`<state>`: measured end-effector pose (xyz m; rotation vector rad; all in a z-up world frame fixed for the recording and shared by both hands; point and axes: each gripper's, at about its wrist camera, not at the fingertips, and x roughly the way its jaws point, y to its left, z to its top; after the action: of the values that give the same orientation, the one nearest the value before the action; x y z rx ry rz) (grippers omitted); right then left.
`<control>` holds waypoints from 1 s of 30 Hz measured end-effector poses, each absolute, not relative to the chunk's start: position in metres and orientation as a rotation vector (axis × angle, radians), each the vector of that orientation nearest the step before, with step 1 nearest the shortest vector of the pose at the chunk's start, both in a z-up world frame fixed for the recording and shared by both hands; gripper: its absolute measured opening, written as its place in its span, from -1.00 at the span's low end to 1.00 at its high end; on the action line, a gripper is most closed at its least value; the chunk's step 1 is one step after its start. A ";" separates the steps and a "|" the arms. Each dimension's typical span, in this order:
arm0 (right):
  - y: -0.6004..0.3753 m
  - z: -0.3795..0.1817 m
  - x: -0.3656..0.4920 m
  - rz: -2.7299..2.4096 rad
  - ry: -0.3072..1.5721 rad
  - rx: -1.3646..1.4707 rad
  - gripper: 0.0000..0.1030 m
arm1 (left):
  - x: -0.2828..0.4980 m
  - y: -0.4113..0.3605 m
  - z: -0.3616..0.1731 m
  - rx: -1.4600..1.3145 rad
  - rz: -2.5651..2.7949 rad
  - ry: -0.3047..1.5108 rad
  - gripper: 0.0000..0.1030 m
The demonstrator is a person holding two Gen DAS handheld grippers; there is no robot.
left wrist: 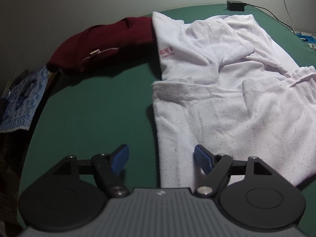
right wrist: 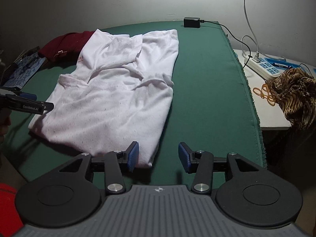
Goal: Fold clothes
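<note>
We had the green table [right wrist: 207,90] as our working surface, and the white shirt [right wrist: 116,98] lay partly folded left of its middle, sleeves in. Our left gripper [left wrist: 161,159] and right gripper [right wrist: 158,155], jaws apart and empty, flanked the shirt's near hem, probably for the next fold.

Left gripper [left wrist: 161,159], right gripper [right wrist: 158,155]: black linkages, blue pads, silver screws.

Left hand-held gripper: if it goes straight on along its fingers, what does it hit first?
Probably the near left edge of the white shirt: the left hand-held gripper is open and angled down over it. Depth is unclear.
</note>
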<state>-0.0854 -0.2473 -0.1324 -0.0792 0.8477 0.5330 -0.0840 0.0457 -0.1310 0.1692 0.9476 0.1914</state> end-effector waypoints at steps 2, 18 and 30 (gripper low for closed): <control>-0.248 -0.135 -0.088 0.593 0.852 -0.071 -0.07 | -0.087 0.040 -0.131 0.156 0.220 0.952 0.49; -0.235 -0.158 -0.089 0.723 0.752 -0.203 0.03 | -0.113 0.023 -0.131 0.118 0.347 0.988 0.79; -0.217 -0.165 -0.109 0.666 0.722 -0.226 0.56 | -0.131 0.044 -0.138 0.043 0.283 0.958 0.99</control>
<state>-0.1095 -0.2168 -0.1651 -0.2260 0.7215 0.6663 -0.1313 0.0440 -0.1383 0.0429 0.9585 0.2831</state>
